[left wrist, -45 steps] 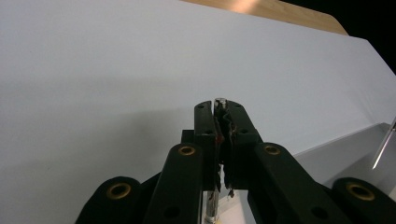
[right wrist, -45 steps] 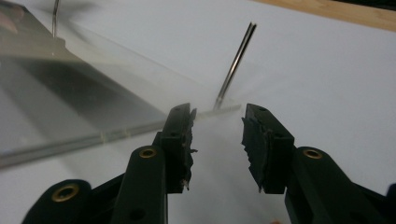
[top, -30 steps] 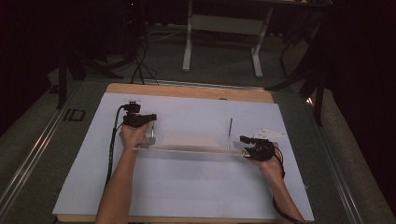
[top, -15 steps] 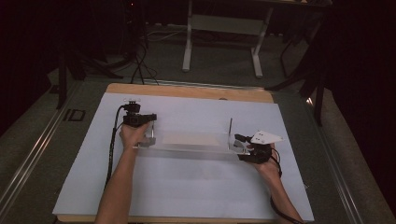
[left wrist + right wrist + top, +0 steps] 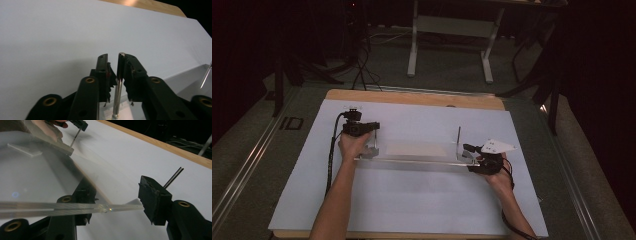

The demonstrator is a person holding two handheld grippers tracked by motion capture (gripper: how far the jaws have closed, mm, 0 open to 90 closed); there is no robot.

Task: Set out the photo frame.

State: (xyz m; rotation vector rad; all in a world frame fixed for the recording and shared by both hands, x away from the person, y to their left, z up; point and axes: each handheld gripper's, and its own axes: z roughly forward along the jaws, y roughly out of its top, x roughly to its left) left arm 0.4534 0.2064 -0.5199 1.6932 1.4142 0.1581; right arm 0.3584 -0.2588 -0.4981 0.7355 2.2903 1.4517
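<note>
A white sheet (image 5: 412, 200) covers most of the wooden table (image 5: 412, 96), and the work sits across its middle: a clear acrylic base plate (image 5: 417, 152) lying flat, with a thin metal post standing up at each end. The plate looks already set down on the sheet rather than carried, so the placing appears done — what is left seems to be the letting go and pulling back.

The left gripper (image 5: 373, 134) is at the plate's left end. In the left gripper view its jaws have just been opening; the left post (image 5: 119, 82) stands between them, lying against one pad with a gap to the other, so I judge the pinch released. The right gripper (image 5: 471, 159) is at the plate's right end, near the right post (image 5: 458, 141). In the right gripper view its jaws stand wide apart, the plate's clear edge (image 5: 75, 207) crossing the gap and just reaching the far pad without being squeezed — no grip there.

Neither gripper has yet drawn clear of the plate.
</note>
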